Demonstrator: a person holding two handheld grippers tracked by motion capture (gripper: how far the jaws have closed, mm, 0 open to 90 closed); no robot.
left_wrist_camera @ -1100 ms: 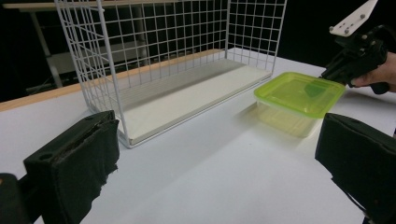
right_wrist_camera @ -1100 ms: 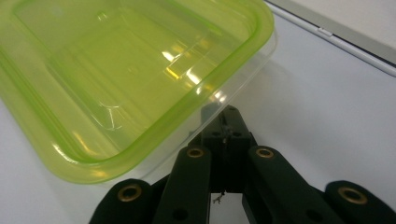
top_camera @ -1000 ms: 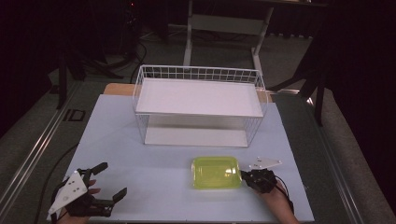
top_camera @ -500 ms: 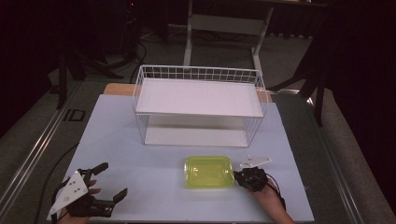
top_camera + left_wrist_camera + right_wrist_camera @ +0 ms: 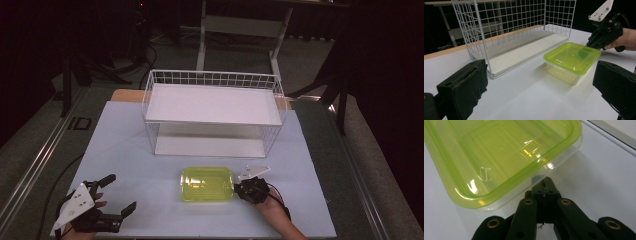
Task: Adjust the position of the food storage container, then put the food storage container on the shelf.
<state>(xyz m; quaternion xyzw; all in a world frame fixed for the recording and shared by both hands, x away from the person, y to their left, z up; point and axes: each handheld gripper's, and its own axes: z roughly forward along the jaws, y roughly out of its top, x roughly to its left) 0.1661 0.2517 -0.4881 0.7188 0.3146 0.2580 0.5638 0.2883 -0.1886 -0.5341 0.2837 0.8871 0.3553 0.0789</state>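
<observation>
- One yellow-green container (image 5: 206, 184) with lid on the tabletop (image 5: 125, 150), at 6 o'clock from one white wire basket (image 5: 212, 107).
- Right gripper (image 5: 239, 187): fingers clenched together at the container's 3 o'clock edge; cannot tell if they pinch the rim.
- Left gripper (image 5: 117, 196) at 7 o'clock of the tabletop, fingers released, spread wide, nothing between them.
- Two grippers total.

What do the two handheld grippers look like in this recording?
Both are black. The left gripper has two jaws faced with worn black padding and a white three-cornered plate on top. The right gripper carries a like plate with small dark fasteners, shows brass-coloured rivets on its linkage, and trails a black cable.
</observation>
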